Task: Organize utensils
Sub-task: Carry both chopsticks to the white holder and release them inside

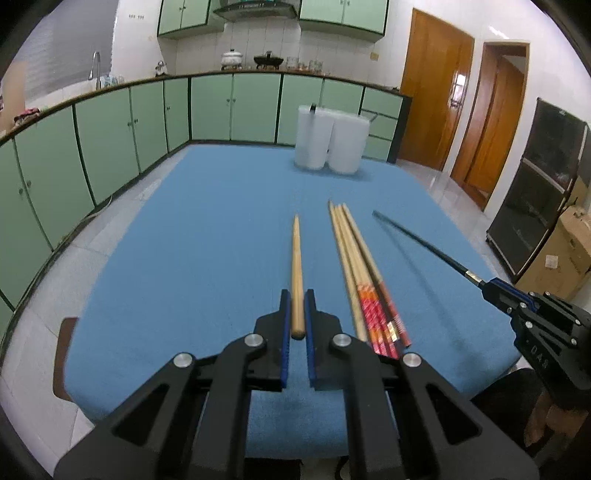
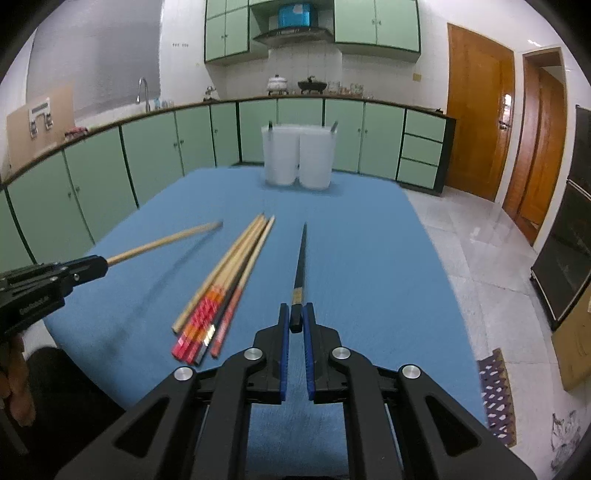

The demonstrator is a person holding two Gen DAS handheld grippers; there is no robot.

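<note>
Now the left gripper (image 1: 297,295) is clamped on a wooden chopstick (image 1: 296,266), lifted above the blue table (image 1: 184,240). Meanwhile the right gripper (image 2: 296,308) pinches a black chopstick (image 2: 300,266), also raised. Between them a bundle of chopsticks (image 2: 225,280) lies on the table, two white holders (image 2: 297,158) at its far end.

dim, even indoor light, slight motion blur, strong fisheye bending at edges.

Pale green base cabinets (image 2: 155,147) curve from 9 to 1 o'clock under a dark counter, with matching wall cabinets (image 2: 376,26) at 12 around a range hood (image 2: 291,35). White tiled wall (image 2: 251,74) behind. Wooden doors (image 2: 480,110) at 2 o'clock, glossy light floor tiles (image 2: 480,258) at 3.
</note>
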